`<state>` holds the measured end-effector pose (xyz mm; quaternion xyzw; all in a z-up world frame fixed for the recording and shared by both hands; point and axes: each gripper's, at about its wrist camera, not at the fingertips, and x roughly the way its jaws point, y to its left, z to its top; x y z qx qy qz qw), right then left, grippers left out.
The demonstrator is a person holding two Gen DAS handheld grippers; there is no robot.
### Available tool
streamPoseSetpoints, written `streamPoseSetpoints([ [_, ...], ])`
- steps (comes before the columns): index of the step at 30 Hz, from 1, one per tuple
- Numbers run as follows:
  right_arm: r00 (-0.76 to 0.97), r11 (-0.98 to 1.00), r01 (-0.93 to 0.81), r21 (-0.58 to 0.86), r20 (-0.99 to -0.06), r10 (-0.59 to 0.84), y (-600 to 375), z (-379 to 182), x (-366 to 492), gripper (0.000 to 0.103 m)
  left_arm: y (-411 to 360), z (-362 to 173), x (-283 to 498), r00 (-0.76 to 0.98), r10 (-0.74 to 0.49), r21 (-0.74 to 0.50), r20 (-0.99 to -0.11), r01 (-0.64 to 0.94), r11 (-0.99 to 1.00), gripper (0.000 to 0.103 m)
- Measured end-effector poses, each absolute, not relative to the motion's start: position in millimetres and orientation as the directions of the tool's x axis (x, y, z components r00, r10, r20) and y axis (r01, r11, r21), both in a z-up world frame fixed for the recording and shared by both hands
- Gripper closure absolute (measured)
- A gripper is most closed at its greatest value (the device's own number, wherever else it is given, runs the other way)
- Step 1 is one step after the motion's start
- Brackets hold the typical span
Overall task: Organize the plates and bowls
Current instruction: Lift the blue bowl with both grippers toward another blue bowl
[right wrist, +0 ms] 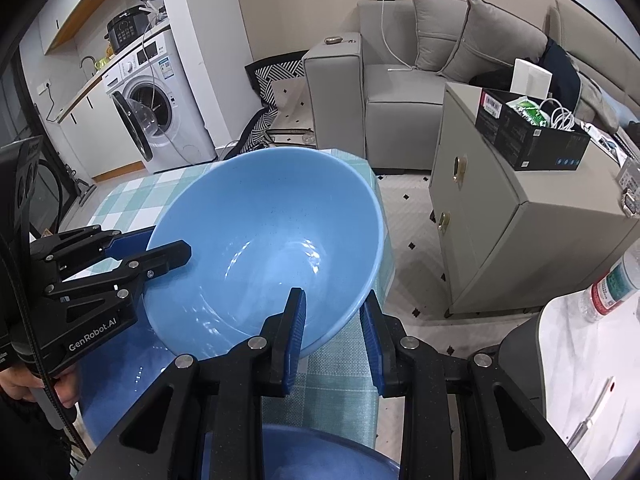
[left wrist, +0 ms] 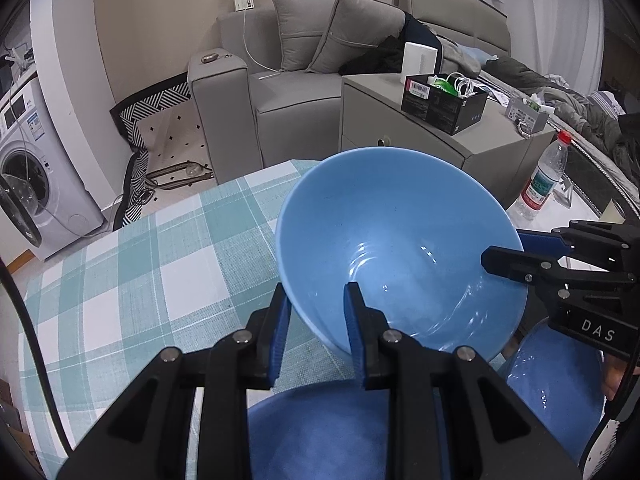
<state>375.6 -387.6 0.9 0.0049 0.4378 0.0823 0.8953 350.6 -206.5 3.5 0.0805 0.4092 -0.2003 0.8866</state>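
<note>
A large light-blue bowl [left wrist: 392, 240] [right wrist: 264, 240] hangs tilted above the checked tablecloth [left wrist: 140, 280], held from both sides. My left gripper [left wrist: 316, 332] is shut on its near rim, one pad inside and one outside. My right gripper [right wrist: 334, 308] is shut on the opposite rim in the same way. In the other hand's view each gripper comes in from the side: the right gripper [left wrist: 520, 248], the left gripper [right wrist: 154, 246]. Below the bowl lie two darker blue dishes: one dish [left wrist: 320, 432] under my left gripper, another dish [left wrist: 556, 380] [right wrist: 116, 380] beside it.
A plastic water bottle [left wrist: 544, 176] [right wrist: 612, 284] stands on a white surface to the right. A grey cabinet [right wrist: 500, 240] with a black box [right wrist: 528, 136] on top stands past the table's edge. A grey sofa [left wrist: 280, 92] and a washing machine [right wrist: 148, 100] are farther back.
</note>
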Motion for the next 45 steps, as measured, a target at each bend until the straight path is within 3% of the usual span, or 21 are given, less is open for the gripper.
streamPoseSetpoints([
  [45, 0.72, 0.975, -0.218, 0.043, -0.667, 0.191, -334, 87, 271, 0.075, -158, 79, 249, 0.724, -0.259, 0.046, -0.639, 0.373, 0.927, 0.077],
])
